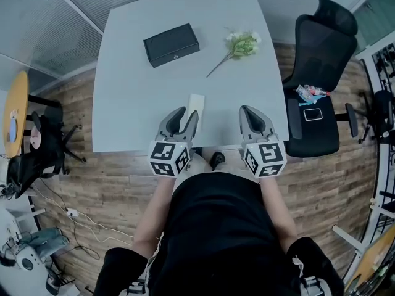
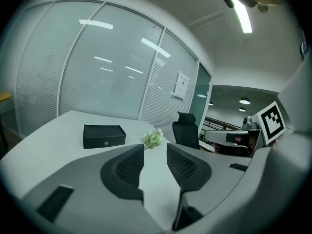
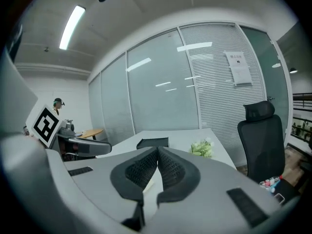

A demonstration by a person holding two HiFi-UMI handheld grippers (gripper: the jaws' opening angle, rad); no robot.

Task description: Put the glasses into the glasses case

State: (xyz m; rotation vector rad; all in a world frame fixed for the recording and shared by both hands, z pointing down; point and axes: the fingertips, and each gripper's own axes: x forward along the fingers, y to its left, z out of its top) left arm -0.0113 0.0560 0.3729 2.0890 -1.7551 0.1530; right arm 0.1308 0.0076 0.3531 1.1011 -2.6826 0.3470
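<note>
Head view: a pale grey table, and on it the glasses case, black and boxy, lid down, a small clasp on the wall that faces the person. I place everything else from that case.
Glasses: not to be seen in any view; they are not on the table top round the case and not in either tong.
Other things: a sprig of pale flowers lies to the right of the case, well apart from it. A pale slip lies nearer the person than the case, by the table's near edge. A black office chair stands beyond the flowers, off the table.
Left gripper: held over the near edge, well short of the case. Its jaws stand apart with only table top showing between them, so it is released and empty.
Right gripper: level with the left one but further right of the case. Its pads are pressed together with nothing caught between, so it is clenched on nothing.
Step in hand: I cannot settle it. A shut case with no glasses in sight fits glasses already inside, and equally glasses lying somewhere out of view.
Next move: I would not bid one. Any handling of the case would call for a long reach forward and left, toward the clasp side.
</note>
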